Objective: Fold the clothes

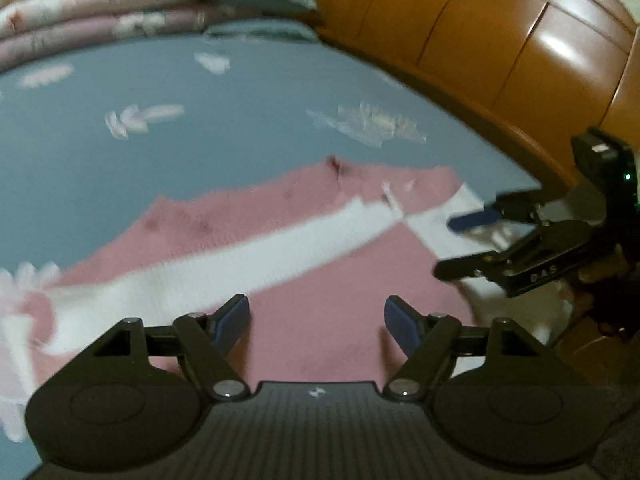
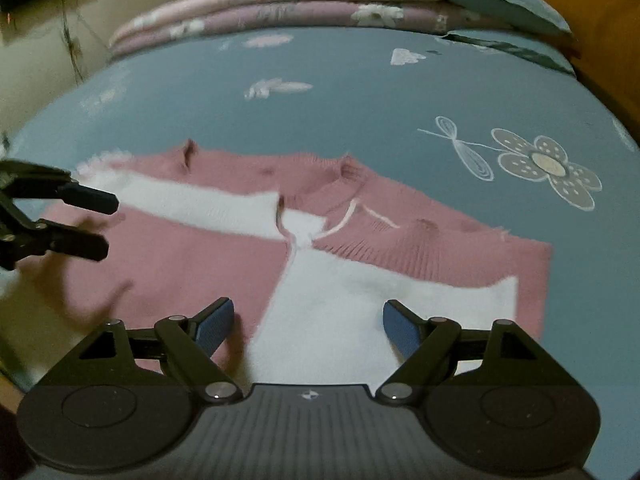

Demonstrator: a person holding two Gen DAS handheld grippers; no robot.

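Note:
A pink knit sweater [image 2: 192, 268] with a broad white band lies spread on the blue flowered bed sheet [image 2: 320, 120], collar toward the far side. My right gripper [image 2: 308, 312] hovers open over its white band near the collar, nothing between its blue pads. In the left wrist view the same sweater [image 1: 320, 280] lies below my left gripper [image 1: 317, 312], which is also open and empty above the pink cloth. Each gripper shows in the other's view: the left gripper [image 2: 106, 226] at the sweater's left edge, the right gripper [image 1: 452, 246] over its right end, both with jaws apart.
Folded pink quilts [image 2: 280, 0] and teal pillows [image 2: 504, 0] are stacked at the far end of the bed. A glossy orange wooden board [image 1: 500, 40] runs along the bed's right side. A pale wall [image 2: 40, 60] stands past the left edge.

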